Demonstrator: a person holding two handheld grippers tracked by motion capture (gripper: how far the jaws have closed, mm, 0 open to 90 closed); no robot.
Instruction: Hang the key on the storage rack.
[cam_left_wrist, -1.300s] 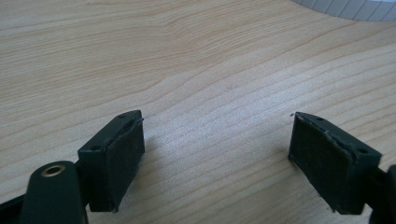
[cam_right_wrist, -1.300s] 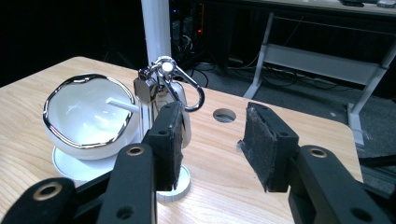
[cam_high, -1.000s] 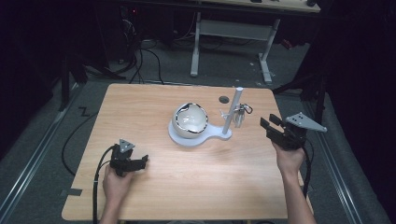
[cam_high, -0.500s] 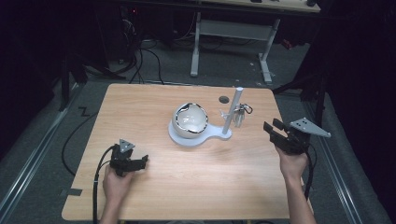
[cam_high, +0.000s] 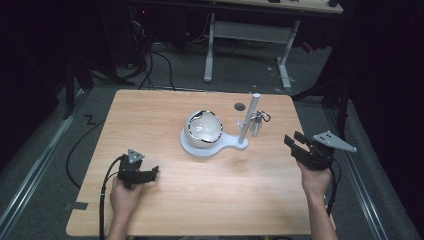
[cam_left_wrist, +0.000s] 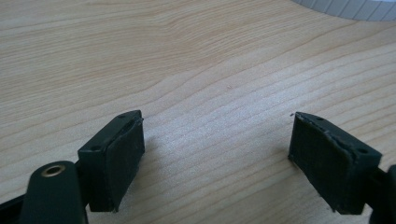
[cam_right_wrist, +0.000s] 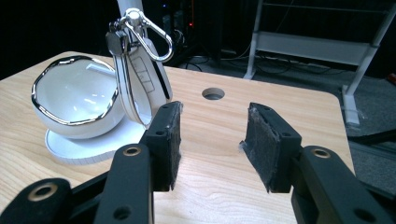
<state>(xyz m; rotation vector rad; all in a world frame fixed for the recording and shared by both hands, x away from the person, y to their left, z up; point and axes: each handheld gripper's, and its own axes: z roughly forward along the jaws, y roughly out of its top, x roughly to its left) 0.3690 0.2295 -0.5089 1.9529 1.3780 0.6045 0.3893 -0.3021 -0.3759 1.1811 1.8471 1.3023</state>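
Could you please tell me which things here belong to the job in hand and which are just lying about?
In the job:
- key fob hanging from the white stand
- right tool, open, nearest the fob

Lying about:
- white bowl
- left tool, open over bare table
- table's cable hole

The wooden worktop (cam_high: 210, 200) has a round hole (cam_high: 240, 106) near its far edge. Beyond it, on the grey floor (cam_high: 175, 75), stands a white-legged desk (cam_high: 250, 32) with dark cables (cam_high: 150, 70) beside it. A metal rail (cam_high: 35, 165) runs along the floor at the left, with a cable (cam_high: 82, 145) nearby.
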